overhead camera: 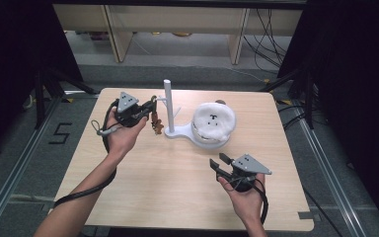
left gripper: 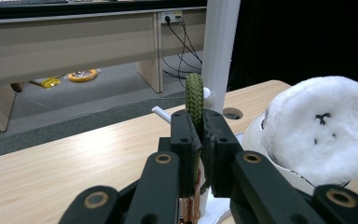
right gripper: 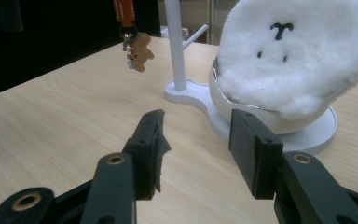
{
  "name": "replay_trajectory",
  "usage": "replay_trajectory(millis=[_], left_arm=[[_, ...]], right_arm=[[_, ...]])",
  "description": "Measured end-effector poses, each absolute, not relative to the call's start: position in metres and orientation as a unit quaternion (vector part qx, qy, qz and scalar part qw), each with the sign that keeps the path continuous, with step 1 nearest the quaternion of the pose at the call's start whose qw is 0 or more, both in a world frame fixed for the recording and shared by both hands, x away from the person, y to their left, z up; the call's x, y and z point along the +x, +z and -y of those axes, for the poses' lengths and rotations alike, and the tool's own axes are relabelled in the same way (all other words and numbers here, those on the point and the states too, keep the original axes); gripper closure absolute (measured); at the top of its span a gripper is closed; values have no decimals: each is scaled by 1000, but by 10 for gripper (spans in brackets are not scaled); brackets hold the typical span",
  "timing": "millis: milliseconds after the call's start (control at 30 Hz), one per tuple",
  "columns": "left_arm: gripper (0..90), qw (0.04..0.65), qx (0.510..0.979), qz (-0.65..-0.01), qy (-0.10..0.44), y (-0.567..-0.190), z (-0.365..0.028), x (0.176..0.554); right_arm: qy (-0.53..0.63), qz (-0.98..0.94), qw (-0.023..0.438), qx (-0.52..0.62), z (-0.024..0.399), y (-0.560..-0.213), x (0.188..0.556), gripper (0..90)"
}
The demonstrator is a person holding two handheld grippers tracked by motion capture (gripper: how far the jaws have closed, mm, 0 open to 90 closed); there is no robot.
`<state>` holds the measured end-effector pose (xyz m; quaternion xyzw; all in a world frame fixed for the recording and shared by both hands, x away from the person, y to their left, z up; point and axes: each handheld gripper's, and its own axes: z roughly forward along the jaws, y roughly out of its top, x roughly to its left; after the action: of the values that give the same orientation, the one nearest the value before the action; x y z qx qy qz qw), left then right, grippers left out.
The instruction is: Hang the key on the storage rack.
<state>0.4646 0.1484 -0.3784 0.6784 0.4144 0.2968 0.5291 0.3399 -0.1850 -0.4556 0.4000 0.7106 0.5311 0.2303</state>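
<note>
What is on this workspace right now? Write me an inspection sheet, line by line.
Surface: pale wooden table, bare in front.
Job's things: white stand with side pegs; fluffy white item in the stand's dish; braided strap with a brown charm hanging from it.
Clutter: nothing seen on the table.
Grippers: left gripper shut on the braided strap beside the stand's post; right gripper open, holding nothing, facing the fluffy white item.
Cables: one trails from each gripper; more lie on the floor behind.
Surroundings: wooden furniture behind, dark curtains at the sides.
</note>
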Motion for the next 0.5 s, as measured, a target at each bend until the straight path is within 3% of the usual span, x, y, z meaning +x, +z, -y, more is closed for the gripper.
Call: replay_trajectory(millis=[500], left_arm=[[832,519,689,-397,313,-376,-136,463]], right_arm=[[532,-708,221,408,185,-456,339,555]])
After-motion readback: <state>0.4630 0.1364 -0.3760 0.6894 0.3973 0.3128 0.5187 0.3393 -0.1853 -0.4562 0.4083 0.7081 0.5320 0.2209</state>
